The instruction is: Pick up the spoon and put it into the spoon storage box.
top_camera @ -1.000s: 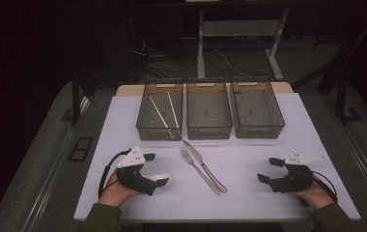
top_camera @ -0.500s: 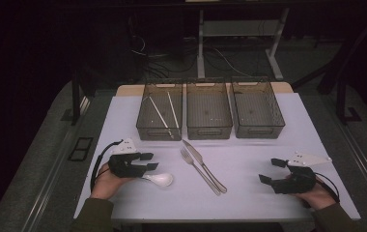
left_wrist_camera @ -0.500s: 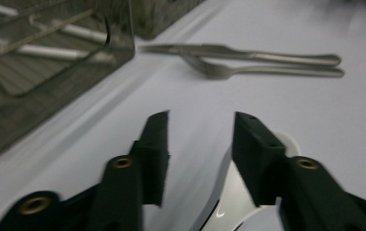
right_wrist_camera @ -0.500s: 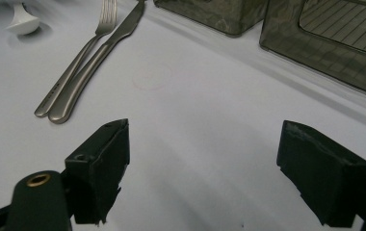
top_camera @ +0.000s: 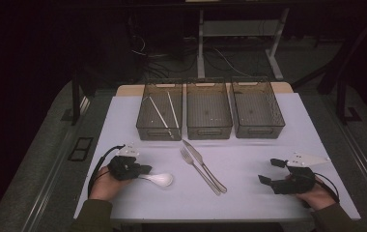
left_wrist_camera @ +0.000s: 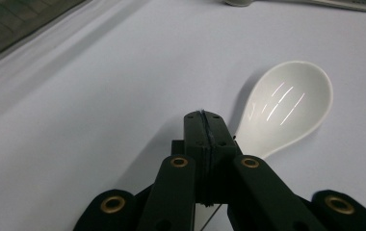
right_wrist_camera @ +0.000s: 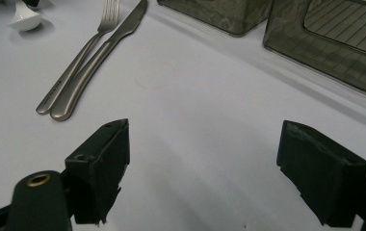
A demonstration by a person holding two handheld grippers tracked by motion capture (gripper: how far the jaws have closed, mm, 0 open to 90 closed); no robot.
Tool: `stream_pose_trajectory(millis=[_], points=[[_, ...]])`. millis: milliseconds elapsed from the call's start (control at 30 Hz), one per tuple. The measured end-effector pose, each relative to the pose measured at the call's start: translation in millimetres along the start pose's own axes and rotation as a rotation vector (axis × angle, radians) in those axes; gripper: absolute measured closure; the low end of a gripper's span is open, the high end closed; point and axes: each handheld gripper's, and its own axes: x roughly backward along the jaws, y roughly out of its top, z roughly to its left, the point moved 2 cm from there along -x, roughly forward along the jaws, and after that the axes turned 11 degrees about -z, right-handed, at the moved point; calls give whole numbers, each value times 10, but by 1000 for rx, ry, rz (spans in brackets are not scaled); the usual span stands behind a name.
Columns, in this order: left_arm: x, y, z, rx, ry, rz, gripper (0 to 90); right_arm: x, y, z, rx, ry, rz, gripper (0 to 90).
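Left gripper view showed your left claw with its jaws just closed all the way down, pinched together on the handle of the white spoon; the handle itself was hidden under the jaws, so how squarely you had it could not be told. In the high view that spoon lay on the worktop at your left, its bowl pointing right from the left claw, well apart from the fork and knife in the middle.

You should have treated the spoon as glazed ceramic, by its gloss: stiff, light enough for one claw, but slick and likely to chip if dropped or knocked against a bin. Its bowl was wide and curved, a poor place to pinch; the narrow handle was the better hold, close to the bowl so the weight did not swing the spoon down. A firm, level lift would have suited it.

Your right claw rested low over bare worktop with its jaws spread wide and nothing between them.
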Motion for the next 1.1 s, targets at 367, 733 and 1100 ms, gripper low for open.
stream_pose_trajectory(millis=[367,733,1100], points=[[77,-40,-137,24,-18,-5,885,4,4,7,2,0,-1,188],[18,66,-233,42,-35,-87,545,-6,5,13,14,5,0,188],[-141,134,-339,20,-68,-99,410,-8,7,18,12,11,0,188]])
